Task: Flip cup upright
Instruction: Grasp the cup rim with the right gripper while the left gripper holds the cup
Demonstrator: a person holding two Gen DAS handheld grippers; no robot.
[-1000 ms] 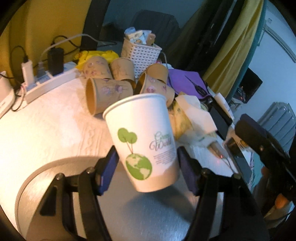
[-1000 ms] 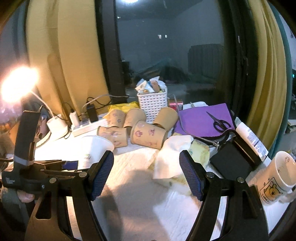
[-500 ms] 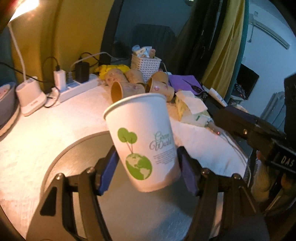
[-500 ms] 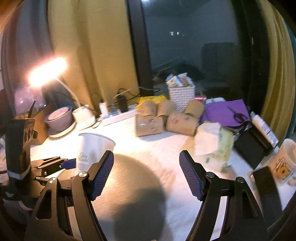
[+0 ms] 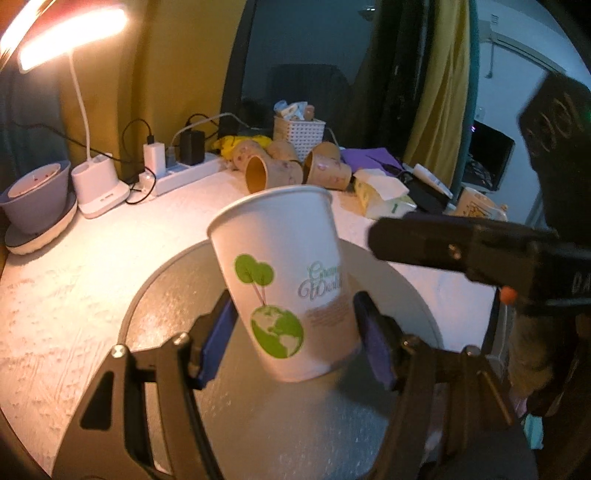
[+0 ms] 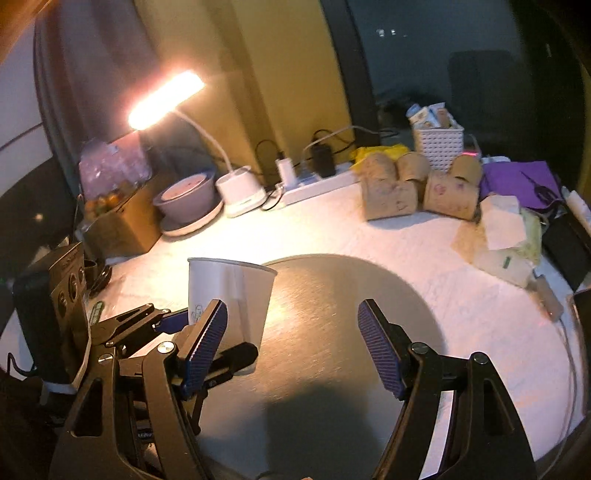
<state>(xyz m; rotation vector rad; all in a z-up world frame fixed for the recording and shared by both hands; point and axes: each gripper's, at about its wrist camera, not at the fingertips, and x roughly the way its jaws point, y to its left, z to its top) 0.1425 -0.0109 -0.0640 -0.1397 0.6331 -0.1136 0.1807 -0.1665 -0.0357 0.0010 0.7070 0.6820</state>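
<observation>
Since half a second ago the left tongs have carried the paper cup lower, so its base now sits at or just above the round grey mat; contact cannot be told. Both blue pads press the cup's lower sides, pinching it mouth-up and tilted slightly. It is a white paper cup with a rolled rim, printed with a green tree growing from a green globe and grey script lettering beside it — the seam and a small mark show in the right wrist view, where the cup stands at the mat's left edge. The right tongs hover spread wide above the mat, holding nothing, and cross the left view as a dark bar. Behind, on the white counter, lie several brown paper cups on their sides, near a white basket, a power strip and a lit desk lamp.
</observation>
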